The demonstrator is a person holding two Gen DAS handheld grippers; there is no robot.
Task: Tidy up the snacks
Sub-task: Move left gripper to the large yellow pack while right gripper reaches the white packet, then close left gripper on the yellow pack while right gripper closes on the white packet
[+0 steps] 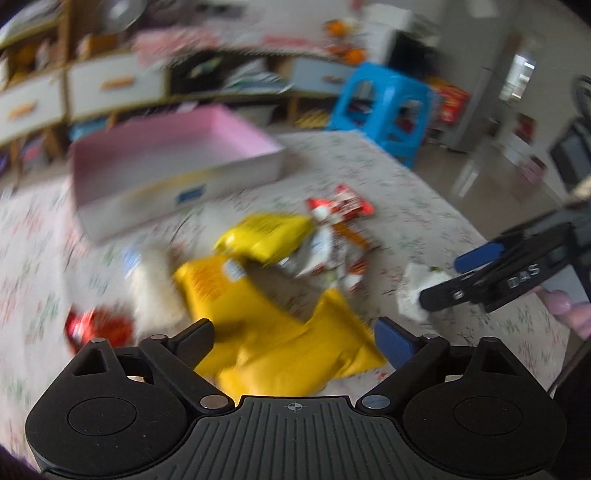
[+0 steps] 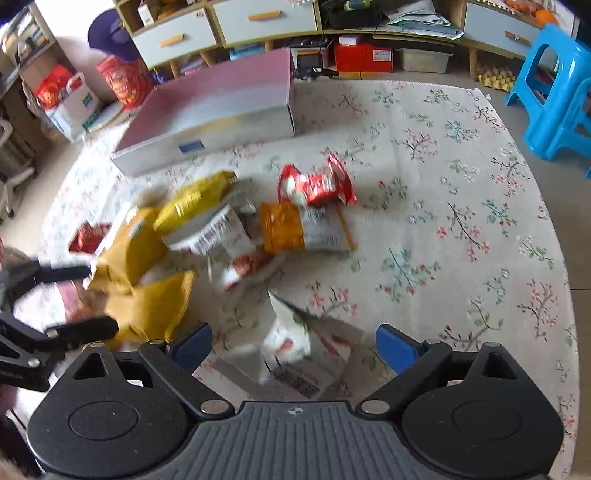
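A heap of snack bags lies on a floral cloth. My left gripper [image 1: 293, 338] is open just above a large yellow bag [image 1: 280, 332]; the view is blurred. It also shows at the left of the right wrist view [image 2: 96, 299], open around the yellow bag [image 2: 147, 306]. My right gripper [image 2: 293, 347] is open over a white snack packet [image 2: 295, 339]; it shows at the right of the left wrist view [image 1: 447, 278], by that white packet [image 1: 417, 291]. A red bag [image 2: 317, 184], an orange-and-white bag [image 2: 303, 229] and another yellow bag [image 2: 199, 195] lie beyond. A shallow pink-lined box [image 2: 221, 99] stands behind, empty.
A small red packet [image 1: 96, 328] lies at the left of the heap. A blue plastic stool [image 2: 554, 92] stands at the right beyond the cloth [image 2: 461, 221]. Low cabinets with drawers [image 2: 221, 22] and floor clutter line the back.
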